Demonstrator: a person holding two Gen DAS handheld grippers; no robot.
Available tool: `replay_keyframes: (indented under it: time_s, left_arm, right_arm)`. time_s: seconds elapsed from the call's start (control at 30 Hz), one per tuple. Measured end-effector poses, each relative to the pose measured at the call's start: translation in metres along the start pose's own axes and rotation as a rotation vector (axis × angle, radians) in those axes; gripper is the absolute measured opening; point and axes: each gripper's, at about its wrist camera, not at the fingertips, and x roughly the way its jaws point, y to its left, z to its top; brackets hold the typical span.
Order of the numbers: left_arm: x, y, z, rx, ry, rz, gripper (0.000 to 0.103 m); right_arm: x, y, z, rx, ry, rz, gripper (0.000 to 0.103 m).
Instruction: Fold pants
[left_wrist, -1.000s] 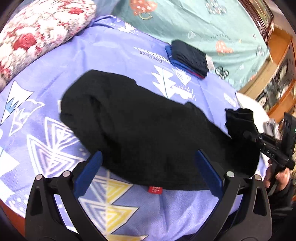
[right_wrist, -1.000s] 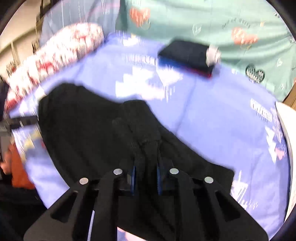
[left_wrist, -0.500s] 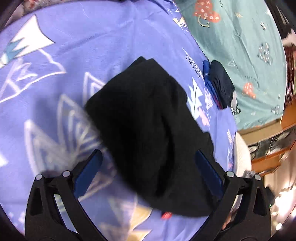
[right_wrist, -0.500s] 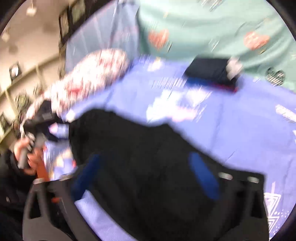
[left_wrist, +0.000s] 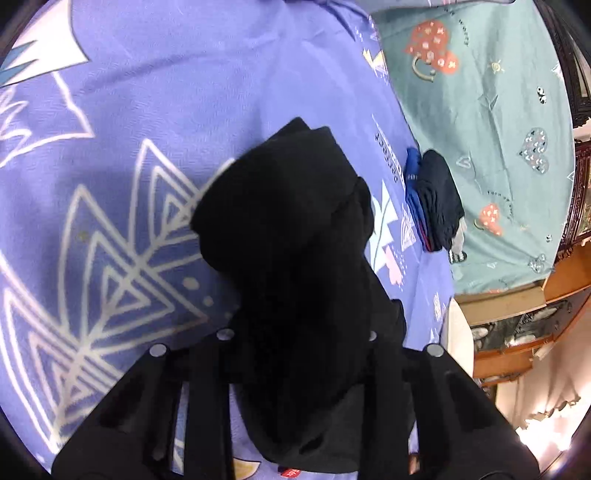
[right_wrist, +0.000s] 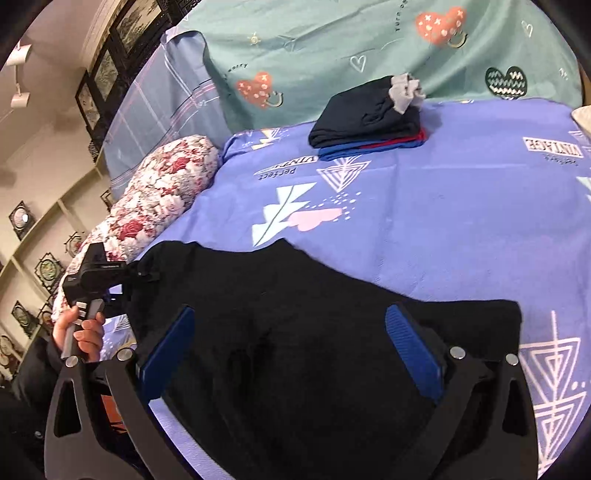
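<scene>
Black pants (right_wrist: 295, 332) lie spread on the purple patterned bed sheet (right_wrist: 443, 221). In the left wrist view a bunched end of the pants (left_wrist: 295, 240) rises between the fingers of my left gripper (left_wrist: 297, 332). Its jaws are closing on that fabric, which hides the pads. The right wrist view shows the same left gripper (right_wrist: 147, 275) at the pants' left edge, with a hand (right_wrist: 83, 332) on its handle. My right gripper (right_wrist: 288, 332) hovers wide open over the middle of the pants, its blue pads (right_wrist: 413, 354) apart and gripping nothing.
A folded stack of dark, blue and red clothes (right_wrist: 369, 118) sits at the far side of the bed. A floral pillow (right_wrist: 155, 199) lies on the left. A teal sheet with hearts (right_wrist: 332, 48) hangs behind. Wooden furniture (left_wrist: 535, 332) stands beside the bed.
My left gripper rolled, dropped toward the pants' end and went from wide open to closed around bunched fabric. My right gripper let go of the fabric fold and opened wide.
</scene>
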Motion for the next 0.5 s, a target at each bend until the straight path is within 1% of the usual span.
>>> replay_keyframes:
  time_s: [0.07,0.13,0.17,0.2,0.23,0.3,0.37,0.4,0.47,0.5]
  left_arm:
    - [0.002,0.001,-0.001,-0.015,-0.009,0.007,0.028]
    - [0.002,0.004,-0.001,-0.029,-0.014,0.01,0.028]
    - [0.001,0.001,-0.002,-0.018,-0.024,0.017,0.028]
    - [-0.002,-0.01,-0.006,0.028,-0.045,0.036,0.027]
    - [-0.008,-0.035,-0.015,0.132,-0.074,0.06,0.026]
    - [-0.018,-0.084,-0.038,0.334,-0.106,0.077,0.026]
    - [-0.024,-0.136,-0.073,0.54,-0.117,0.071,0.025]
    - [-0.024,-0.168,-0.101,0.668,-0.106,0.045,0.025]
    - [-0.013,-0.214,-0.15,0.847,-0.048,-0.017,0.025]
    - [-0.004,-0.227,-0.168,0.908,-0.01,-0.034,0.025]
  right_arm:
    - [-0.001,0.0,-0.001,0.01,0.003,0.035,0.102]
    - [-0.001,0.001,-0.001,0.023,-0.005,0.046,0.102]
    - [-0.004,-0.001,-0.001,0.03,-0.01,0.052,0.102]
    - [-0.007,-0.004,0.0,0.046,-0.022,0.061,0.102]
    - [-0.011,-0.006,0.0,0.065,-0.038,0.07,0.102]
    - [-0.028,-0.015,0.002,0.119,-0.096,0.078,0.102]
    - [-0.043,-0.022,0.005,0.159,-0.136,0.047,0.102]
    - [-0.055,-0.027,0.007,0.173,-0.152,0.036,0.102]
    - [-0.075,-0.035,0.01,0.202,-0.162,0.018,0.102]
    - [-0.082,-0.039,0.011,0.221,-0.165,0.026,0.102]
